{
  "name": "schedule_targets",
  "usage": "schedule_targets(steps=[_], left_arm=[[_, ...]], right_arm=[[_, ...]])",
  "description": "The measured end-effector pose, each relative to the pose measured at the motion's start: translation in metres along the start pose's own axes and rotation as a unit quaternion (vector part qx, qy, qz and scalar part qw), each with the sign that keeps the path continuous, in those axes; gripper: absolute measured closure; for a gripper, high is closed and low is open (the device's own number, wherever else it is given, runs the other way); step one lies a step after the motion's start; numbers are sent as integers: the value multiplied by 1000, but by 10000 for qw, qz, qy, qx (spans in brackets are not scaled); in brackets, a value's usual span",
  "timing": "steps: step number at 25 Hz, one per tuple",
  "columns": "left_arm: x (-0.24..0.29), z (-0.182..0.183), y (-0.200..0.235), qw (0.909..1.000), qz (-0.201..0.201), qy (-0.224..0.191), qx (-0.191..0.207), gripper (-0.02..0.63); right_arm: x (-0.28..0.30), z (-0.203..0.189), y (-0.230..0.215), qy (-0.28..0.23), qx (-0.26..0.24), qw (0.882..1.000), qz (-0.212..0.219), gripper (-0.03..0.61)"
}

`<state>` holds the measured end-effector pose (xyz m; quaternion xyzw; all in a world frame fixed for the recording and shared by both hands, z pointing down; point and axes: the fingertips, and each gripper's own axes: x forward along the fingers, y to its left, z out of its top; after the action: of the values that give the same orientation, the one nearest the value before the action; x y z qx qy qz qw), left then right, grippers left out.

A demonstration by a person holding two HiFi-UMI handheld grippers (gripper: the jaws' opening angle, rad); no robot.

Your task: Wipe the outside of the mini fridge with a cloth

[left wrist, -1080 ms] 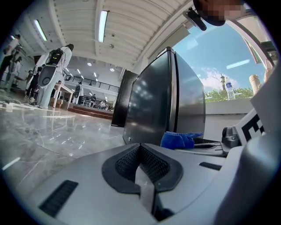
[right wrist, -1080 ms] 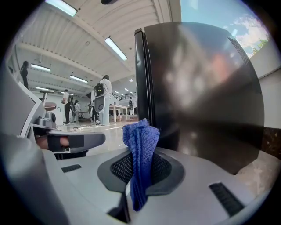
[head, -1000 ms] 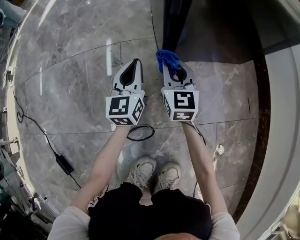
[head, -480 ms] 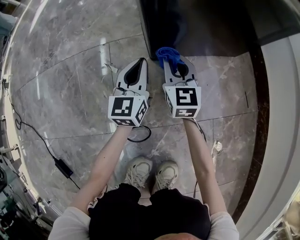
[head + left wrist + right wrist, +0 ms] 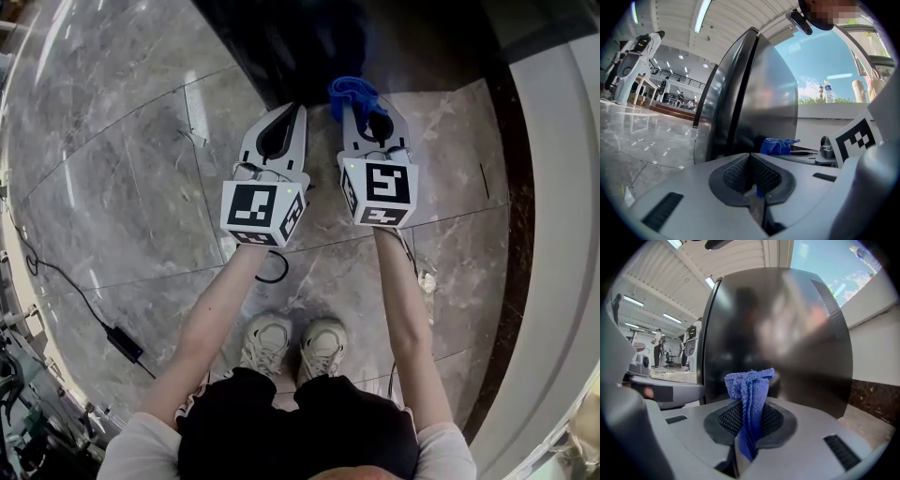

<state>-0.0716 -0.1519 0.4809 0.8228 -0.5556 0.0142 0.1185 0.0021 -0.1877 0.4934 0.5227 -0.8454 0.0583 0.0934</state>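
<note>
Blue cloth point(image 5: 749, 394) pinched in closed jaws of right gripper point(image 5: 364, 114), just before dark mini fridge point(image 5: 778, 329) — contact not judged made. Left gripper point(image 5: 751, 176) closed on nothing, near fridge corner. Approach step; next, cloth to be pressed on and swept.

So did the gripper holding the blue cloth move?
Yes. The right gripper, shut on the blue knitted cloth, swung rightward along the glossy black mini fridge, away from its front corner.
</note>
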Motion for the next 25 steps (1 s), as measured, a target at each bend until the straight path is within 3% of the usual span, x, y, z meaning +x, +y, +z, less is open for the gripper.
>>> schedule_targets(steps=[9,15,18,25], left_arm=[[48,-1,-61,9983,-574,-118,-2,609],[80,-9,-95,9958,-905,-102,-37,609],[87,-15,-104,9946,-1032,-54,109,609],[91,-34,-96,9957,-921,135,-4,609]], right_arm=[[-18,-6,-103,-41,154,9940,-1082,514],[-27,-12,-162,-13,185,9875,-1567,514],[-28,-13,-180,-32,195,9857,-1675,514],[-29,-20,-195,-49,111,9841,-1773,514]])
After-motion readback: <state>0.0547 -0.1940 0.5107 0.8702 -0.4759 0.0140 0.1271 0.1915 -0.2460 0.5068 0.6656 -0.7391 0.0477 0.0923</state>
